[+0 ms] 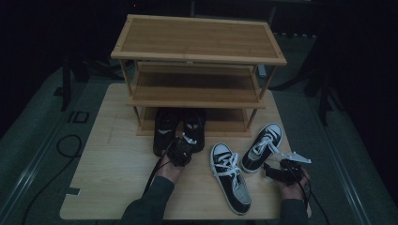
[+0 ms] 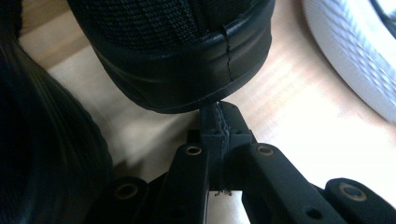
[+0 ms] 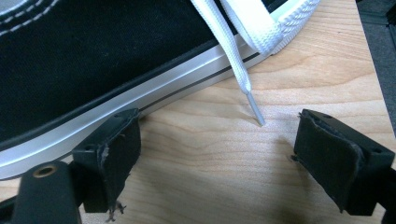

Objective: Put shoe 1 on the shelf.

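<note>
Two black shoes point(image 1: 178, 129) stand side by side on the tabletop point(image 1: 108, 154), toes under the bottom shelf of the three-shelf rack point(image 1: 197, 51). My left tongs point(image 1: 180, 151) sit clenched right at the heel of the right-hand one point(image 2: 187, 60), nothing between the pads. Two black-and-white sneakers point(image 1: 230, 176) lie to the right, angled apart. My right tongs point(image 1: 281, 169) rest released beside the farther sneaker point(image 3: 93, 60), a white lace tip point(image 3: 254, 109) hanging between the pads.

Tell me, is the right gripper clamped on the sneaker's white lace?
No, the right gripper stands open, and the white lace tip lies on the table between its jaws, untouched.
</note>
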A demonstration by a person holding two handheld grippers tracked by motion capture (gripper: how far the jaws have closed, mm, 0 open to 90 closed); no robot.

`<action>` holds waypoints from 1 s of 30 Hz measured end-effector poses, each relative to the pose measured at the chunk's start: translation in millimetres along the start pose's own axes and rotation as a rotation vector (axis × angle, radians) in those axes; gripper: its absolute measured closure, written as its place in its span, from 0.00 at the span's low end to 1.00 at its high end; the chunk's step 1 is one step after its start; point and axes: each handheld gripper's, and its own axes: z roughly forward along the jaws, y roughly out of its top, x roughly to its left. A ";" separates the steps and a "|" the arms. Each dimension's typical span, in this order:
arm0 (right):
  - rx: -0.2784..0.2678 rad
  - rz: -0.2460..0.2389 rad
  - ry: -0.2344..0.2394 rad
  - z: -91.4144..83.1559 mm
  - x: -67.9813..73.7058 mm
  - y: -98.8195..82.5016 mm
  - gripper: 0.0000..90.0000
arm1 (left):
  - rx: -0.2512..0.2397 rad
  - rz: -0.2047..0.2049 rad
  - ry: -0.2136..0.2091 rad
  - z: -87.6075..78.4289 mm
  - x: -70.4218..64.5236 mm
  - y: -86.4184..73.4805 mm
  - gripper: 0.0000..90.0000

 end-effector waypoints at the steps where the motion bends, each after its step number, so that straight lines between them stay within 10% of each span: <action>1: 0.000 0.000 0.000 0.0 0.0 0.0 0.16 | 0.005 -0.001 0.008 1.2 0.0 3.2 1.00; 21: 0.000 0.000 0.000 0.0 0.0 0.0 0.16 | 0.024 -0.099 0.082 25.6 12.7 38.1 1.00; 30: 0.000 0.000 0.000 0.0 0.0 0.0 0.16 | 0.028 -0.036 0.099 21.6 7.8 32.7 0.98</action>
